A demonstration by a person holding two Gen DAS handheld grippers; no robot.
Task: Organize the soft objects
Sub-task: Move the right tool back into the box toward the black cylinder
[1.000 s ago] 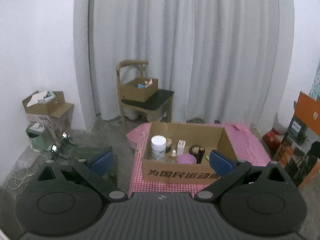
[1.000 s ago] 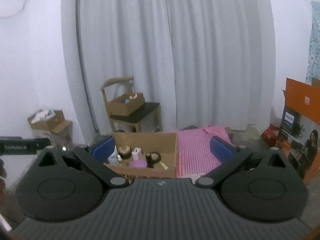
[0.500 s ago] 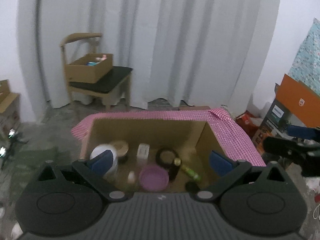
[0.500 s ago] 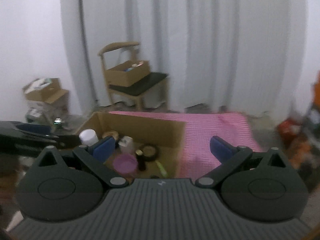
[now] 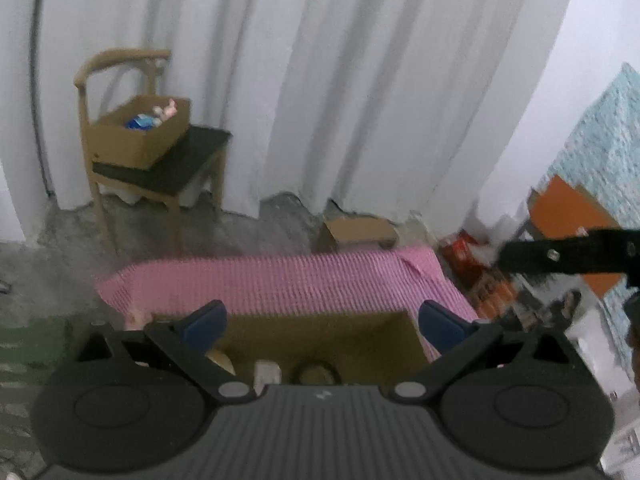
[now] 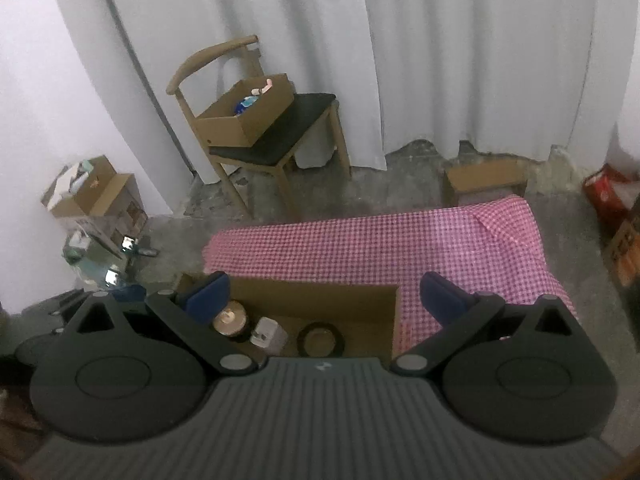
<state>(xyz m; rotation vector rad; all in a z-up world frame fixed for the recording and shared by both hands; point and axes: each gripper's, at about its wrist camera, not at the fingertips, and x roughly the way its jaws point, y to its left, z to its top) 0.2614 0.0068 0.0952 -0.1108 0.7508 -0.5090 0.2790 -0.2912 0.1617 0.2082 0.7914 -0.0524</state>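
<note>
— Where do the two tools stand?

— Both hang above the near edge of the pink checked cloth point(image 6: 372, 244) spread on the floor, each looking down and forward over an open cardboard box point(image 6: 320, 300) that sits at the cloth's near left corner. The left gripper point(image 5: 322, 322) is spread wide with nothing between its blue pads; the right gripper point(image 6: 324, 294) is likewise wide and empty.

— And the other tool, seen from the left one?

— A dark, blurred part of it point(image 5: 568, 254) reaches in from the right edge of the left wrist view, level, above the cloth's right side.

— What lies in the box?

— A round tin point(image 6: 229, 317), a small white container point(image 6: 267, 332) and a dark-rimmed jar point(image 6: 320, 338), side by side along the box's far wall. Whether any of these is soft cannot be told.

— Anything else?

— A wooden chair point(image 6: 276, 136) stands past the cloth's far left corner, against the white curtain point(image 6: 440, 52), carrying a second cardboard box point(image 6: 246, 116) with small blue and pink items inside. A smaller box point(image 6: 484, 178) rests on the floor just beyond the cloth's far edge.
</note>
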